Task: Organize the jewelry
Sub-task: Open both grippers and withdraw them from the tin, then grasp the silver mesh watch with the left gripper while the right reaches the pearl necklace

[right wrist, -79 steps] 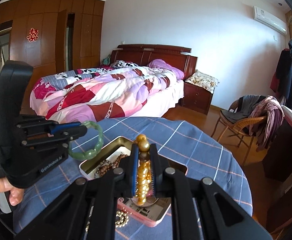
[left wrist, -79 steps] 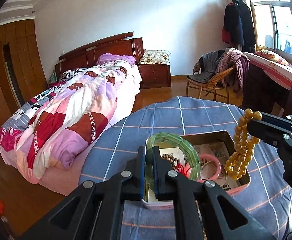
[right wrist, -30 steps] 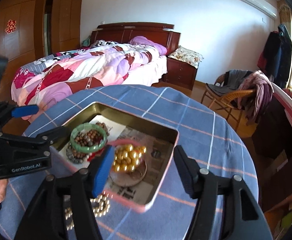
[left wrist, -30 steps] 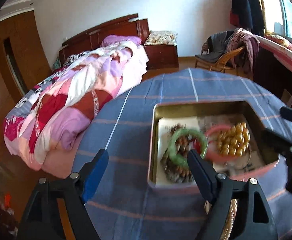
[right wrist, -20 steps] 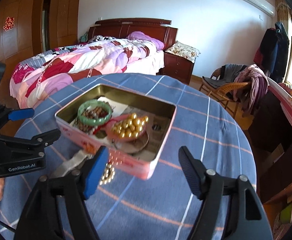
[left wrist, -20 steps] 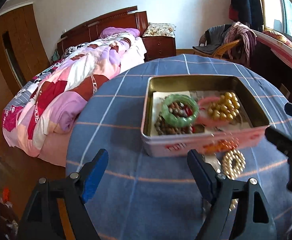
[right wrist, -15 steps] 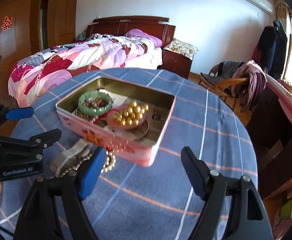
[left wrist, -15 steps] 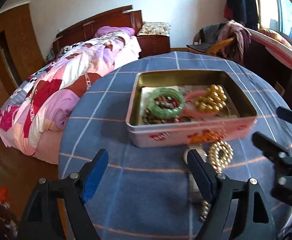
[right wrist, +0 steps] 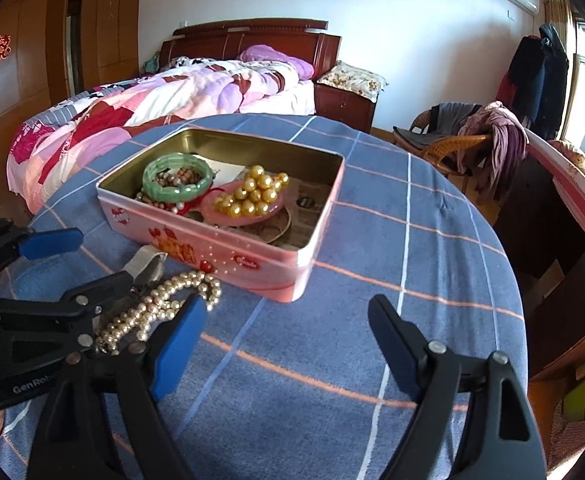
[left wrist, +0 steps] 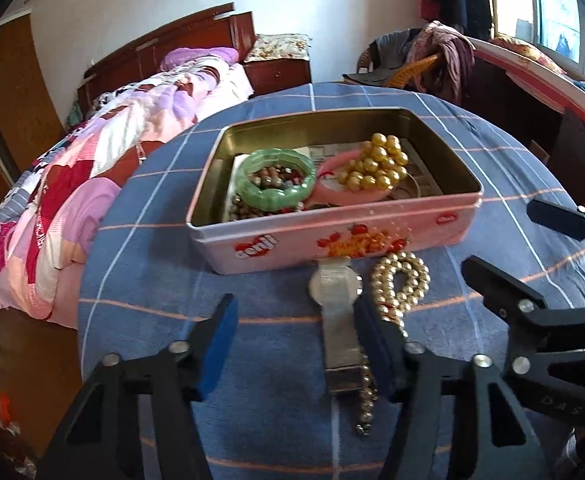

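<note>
- A round desk (right wrist: 432, 240) covered in a blue checked cloth stands in a bedroom, with a bed (right wrist: 164, 92) behind it.
- On the desk sits an open pink tin (left wrist: 332, 240), rectangular, with a gold-coloured inside.
- Already lying in the tin: a green bangle (left wrist: 276, 178) on top of a heap of small brown beads, and a gold bead bracelet (left wrist: 376, 168) resting on a pink bangle (left wrist: 344, 196). A flat round item and some printed paper lie on the tin's floor, too small to identify.
- Not yet put away: a silver mesh-band watch (left wrist: 338, 308) and a pearl strand (left wrist: 400, 284) lie on the cloth, touching the tin's near wall. By this showing, the sorting looks partly done, with these two pieces left.
- The left tongs (left wrist: 292, 340) are spread wide and hold nothing. They hang low over the desk, with the right-hand finger near the watch band.
- The right tongs (right wrist: 288, 340) are also spread wide and hold nothing, over bare cloth beside the tin's corner, the pearl strand just to their left.
- Writing: the left tool's body reads "GenRob", cut off by the other tool. The tin's side has red cartoon art and a small white logo, blurred beyond reading.
- A red paper ornament hangs on the wooden wardrobe (right wrist: 0, 48).
</note>
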Demonstrator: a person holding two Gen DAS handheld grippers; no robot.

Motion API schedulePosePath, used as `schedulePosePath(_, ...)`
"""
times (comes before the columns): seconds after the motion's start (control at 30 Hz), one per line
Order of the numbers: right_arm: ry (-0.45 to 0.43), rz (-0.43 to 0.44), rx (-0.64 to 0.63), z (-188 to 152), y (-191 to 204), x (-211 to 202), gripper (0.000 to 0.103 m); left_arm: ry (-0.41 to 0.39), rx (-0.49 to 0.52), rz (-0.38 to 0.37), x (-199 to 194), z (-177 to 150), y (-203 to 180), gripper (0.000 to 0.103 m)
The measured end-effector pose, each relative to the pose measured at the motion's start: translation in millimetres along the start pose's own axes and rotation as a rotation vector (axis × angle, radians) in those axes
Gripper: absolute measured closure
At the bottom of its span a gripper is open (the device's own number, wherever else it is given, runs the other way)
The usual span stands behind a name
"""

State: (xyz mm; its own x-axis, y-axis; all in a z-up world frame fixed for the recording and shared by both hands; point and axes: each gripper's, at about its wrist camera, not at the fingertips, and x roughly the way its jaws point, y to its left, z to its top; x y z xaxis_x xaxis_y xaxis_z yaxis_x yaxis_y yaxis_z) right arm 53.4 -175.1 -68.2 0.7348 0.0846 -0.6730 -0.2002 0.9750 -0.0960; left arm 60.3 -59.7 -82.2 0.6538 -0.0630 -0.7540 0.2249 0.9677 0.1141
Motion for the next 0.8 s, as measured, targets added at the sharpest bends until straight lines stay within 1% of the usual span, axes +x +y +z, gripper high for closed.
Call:
schedulePosePath(0.03,0.001,-0.004,0.0,0.0,0.0,0.0,0.017,0.005,0.004,-0.012,0.5,-0.7,-1.3,0.054)
schedulePosePath(0.07,0.002,-0.006,0.0,-0.1,0.4,0.4,0.017,0.01,0.005,-0.018,1.2,-1.6,-2.2,0.055)
schedulePosePath(0.1,0.003,-0.008,0.002,-0.2,0.3,0.7,0.017,0.012,0.007,-0.023,1.8,-2.3,-3.6,0.061)
schedulePosePath(0.13,0.004,-0.011,0.003,-0.1,0.2,0.9,0.017,0.016,0.013,-0.036,2.9,-2.9,-5.3,0.07)
schedulePosePath(0.17,0.005,-0.014,0.004,0.2,0.1,1.0,0.016,0.022,0.016,-0.048,4.3,-3.2,-7.2,0.076)
schedulePosePath(0.2,0.005,-0.016,0.003,0.3,0.3,0.9,0.016,0.028,0.018,-0.069,5.6,-3.7,-8.0,0.088)
schedulePosePath(0.23,0.004,-0.017,0.002,0.2,0.5,0.6,0.015,0.028,0.024,-0.073,5.4,-4.1,-8.8,0.088)
schedulePosePath(0.3,0.006,-0.015,0.003,0.2,0.6,1.0,0.015,0.013,0.028,-0.059,3.1,-3.4,-7.8,0.088)
schedulePosePath(0.43,0.012,-0.015,0.012,-0.3,0.3,1.4,0.015,-0.033,0.012,0.02,-7.7,1.4,5.8,0.088)
schedulePosePath(0.47,0.017,-0.013,0.017,-0.3,0.1,1.7,0.015,-0.035,0.003,0.03,-10.0,2.4,11.2,0.088)
schedulePosePath(0.5,0.022,-0.003,0.027,-0.2,0.1,1.9,0.015,-0.032,-0.002,0.032,-10.6,2.2,16.0,0.088)
schedulePosePath(0.6,0.039,0.072,0.063,0.3,3.6,2.5,0.015,-0.026,-0.014,0.064,-9.9,-0.4,29.2,0.088)
schedulePosePath(0.67,0.051,0.105,0.056,1.1,12.3,3.7,0.015,-0.015,-0.027,0.072,-5.5,-1.9,35.5,0.088)
schedulePosePath(0.8,0.09,0.135,0.027,3.0,31.0,10.6,0.017,-0.009,-0.073,0.076,-0.5,-4.7,42.4,0.088)
